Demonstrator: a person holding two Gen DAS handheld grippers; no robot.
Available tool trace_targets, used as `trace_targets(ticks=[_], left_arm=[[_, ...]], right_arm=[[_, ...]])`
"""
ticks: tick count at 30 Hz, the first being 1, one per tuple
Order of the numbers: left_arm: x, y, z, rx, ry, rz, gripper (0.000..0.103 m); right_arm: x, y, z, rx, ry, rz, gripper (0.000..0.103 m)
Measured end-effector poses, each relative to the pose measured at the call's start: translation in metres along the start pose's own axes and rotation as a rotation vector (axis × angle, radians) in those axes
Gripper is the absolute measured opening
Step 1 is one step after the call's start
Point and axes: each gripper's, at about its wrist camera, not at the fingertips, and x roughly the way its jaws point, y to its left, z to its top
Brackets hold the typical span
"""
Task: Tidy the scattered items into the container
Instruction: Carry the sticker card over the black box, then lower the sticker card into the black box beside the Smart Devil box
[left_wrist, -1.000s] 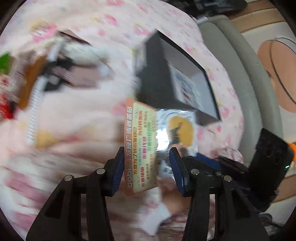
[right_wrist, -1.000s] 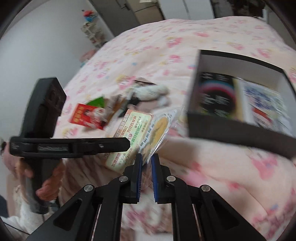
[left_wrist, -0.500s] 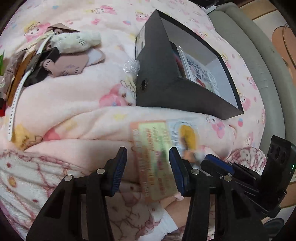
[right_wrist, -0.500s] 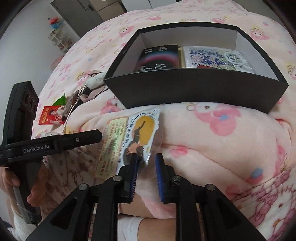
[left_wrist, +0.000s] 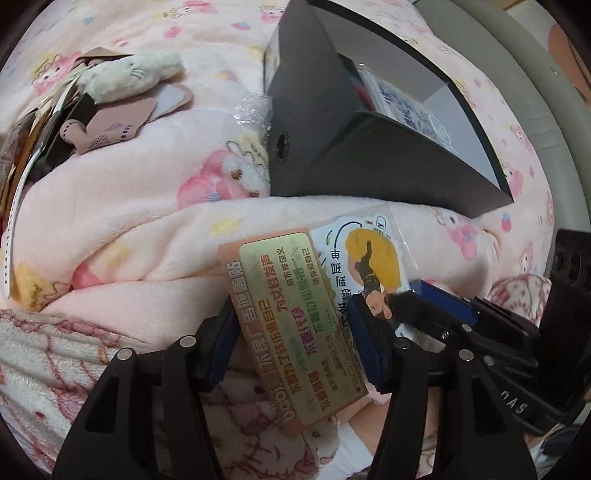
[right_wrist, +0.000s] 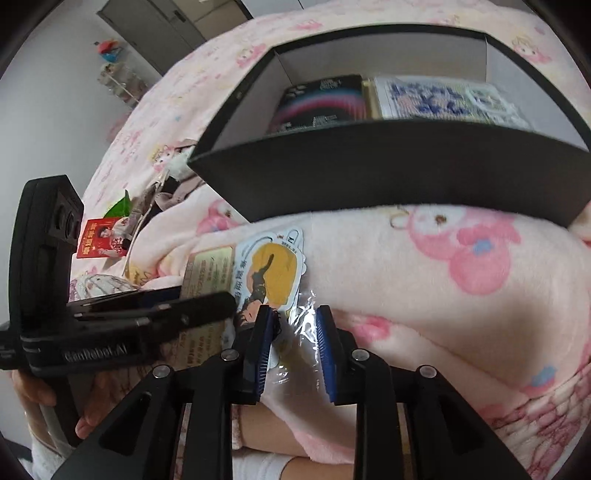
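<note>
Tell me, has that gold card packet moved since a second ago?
Yes. In the right wrist view the card packet now lies lower, further below the black box, between both sets of jaws, which have just opened.

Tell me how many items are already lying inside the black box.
2 show in the black box: a dark booklet with pink arcs on the left, and a blue-and-white patterned packet beside it on the right. Its near wall may hide more.

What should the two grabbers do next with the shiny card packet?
Probably close the left gripper on the clear-wrapped gold card packet. Both grippers' jaws have just been opening, so the packet lies loose between them on the pink blanket, short of the black cardboard box.
</note>
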Motion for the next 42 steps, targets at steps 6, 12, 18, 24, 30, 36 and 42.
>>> trace_targets(ticks=[6,12,18,24,30,36,42], left_arm=[[-0.016,0.01,-0.002,-0.059,-0.026,-0.181,0.04],[-0.043,-0.013,-0.002,-0.008,-0.093,-0.211,0.024],[-0.079,-0.035,0.002,0.048,-0.156,-0.271,0.024],[-0.086,-0.073,0.042,0.111,-0.176,-0.302,0.024],[-0.075,-0.09,0.102,0.12,-0.198,-0.23,0.024],[-0.037,-0.081,0.164,0.106,-0.149,-0.075,0.032],[0.018,-0.084,0.193,0.111,-0.043,0.104,0.039]], right_arm=[[-0.019,0.0,-0.006,-0.009,-0.023,0.015,0.018],[-0.053,0.001,-0.003,-0.017,-0.091,0.031,0.018],[-0.096,0.002,0.005,-0.028,-0.186,0.056,0.018],[-0.115,0.002,0.043,-0.08,-0.216,0.09,0.018],[-0.101,-0.006,0.106,-0.114,-0.203,0.071,0.018],[-0.059,-0.039,0.168,-0.075,-0.148,0.051,0.018],[-0.008,-0.075,0.181,0.021,-0.061,0.046,0.018]])
